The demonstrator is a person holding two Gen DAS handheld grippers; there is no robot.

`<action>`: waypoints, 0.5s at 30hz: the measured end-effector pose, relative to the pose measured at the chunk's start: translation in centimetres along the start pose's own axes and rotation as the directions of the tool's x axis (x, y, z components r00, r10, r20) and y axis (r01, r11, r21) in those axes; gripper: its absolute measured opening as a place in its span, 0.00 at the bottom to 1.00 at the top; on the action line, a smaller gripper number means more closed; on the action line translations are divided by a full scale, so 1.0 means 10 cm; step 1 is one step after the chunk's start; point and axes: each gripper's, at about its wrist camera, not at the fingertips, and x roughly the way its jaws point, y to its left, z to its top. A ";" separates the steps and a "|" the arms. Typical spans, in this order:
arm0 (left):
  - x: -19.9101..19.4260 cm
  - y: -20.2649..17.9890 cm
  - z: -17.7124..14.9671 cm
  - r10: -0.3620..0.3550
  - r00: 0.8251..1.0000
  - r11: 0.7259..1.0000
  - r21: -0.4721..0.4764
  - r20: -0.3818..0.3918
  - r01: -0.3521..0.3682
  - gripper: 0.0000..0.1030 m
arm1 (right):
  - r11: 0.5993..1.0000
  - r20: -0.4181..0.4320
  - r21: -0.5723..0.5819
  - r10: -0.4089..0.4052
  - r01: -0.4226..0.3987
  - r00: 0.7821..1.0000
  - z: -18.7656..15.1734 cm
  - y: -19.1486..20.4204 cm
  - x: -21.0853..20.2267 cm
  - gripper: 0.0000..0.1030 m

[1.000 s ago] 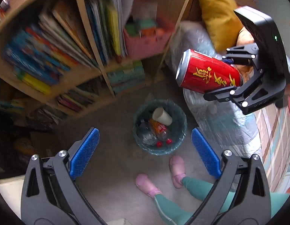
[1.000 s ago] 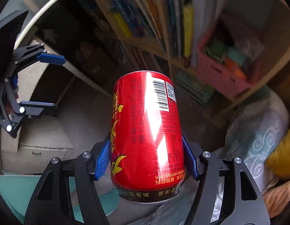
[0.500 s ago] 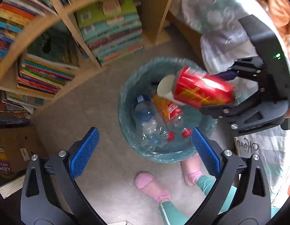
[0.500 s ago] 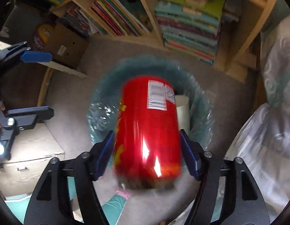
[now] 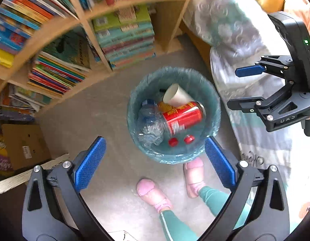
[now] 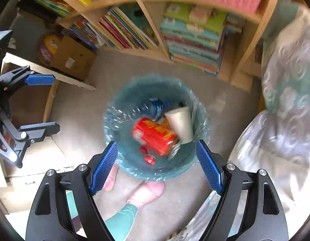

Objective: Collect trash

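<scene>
While both grippers point down over the bin, right gripper [image 6: 157,167] has nothing between its blue pads [image 6: 103,167], jaws widening, released; left gripper [image 5: 155,163] is spread wide too, holding nothing. Red can [image 5: 182,117] lies on its side inside the bin [image 5: 214,108], which is lined with a blue-green bag. Also in there: paper cup [image 5: 176,95] leaning on the can, crushed clear bottle [image 5: 150,123] beside it, two red caps [image 5: 181,140] near the lower wall. Bin stands on bare floor [image 5: 90,118]. Bookshelf [image 5: 133,40] is near its far side, bedding [image 5: 235,40] close to the right rim, person's pink slippers [image 5: 192,173] just below the rim, one touching it. Cardboard box [image 5: 24,146] well apart at left, open floor between
</scene>
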 end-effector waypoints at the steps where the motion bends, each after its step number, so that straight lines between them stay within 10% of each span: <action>1: -0.17 -0.01 0.01 0.000 1.000 1.000 -0.007 0.012 0.000 0.93 | 1.000 0.008 -0.006 0.009 -0.009 1.000 0.03 0.05 -0.13 0.78; 15: -2.84 0.41 -0.61 0.123 0.958 0.939 -0.344 0.258 -0.028 0.93 | 0.934 0.152 -0.352 0.126 -0.065 0.980 0.86 1.69 -2.42 0.86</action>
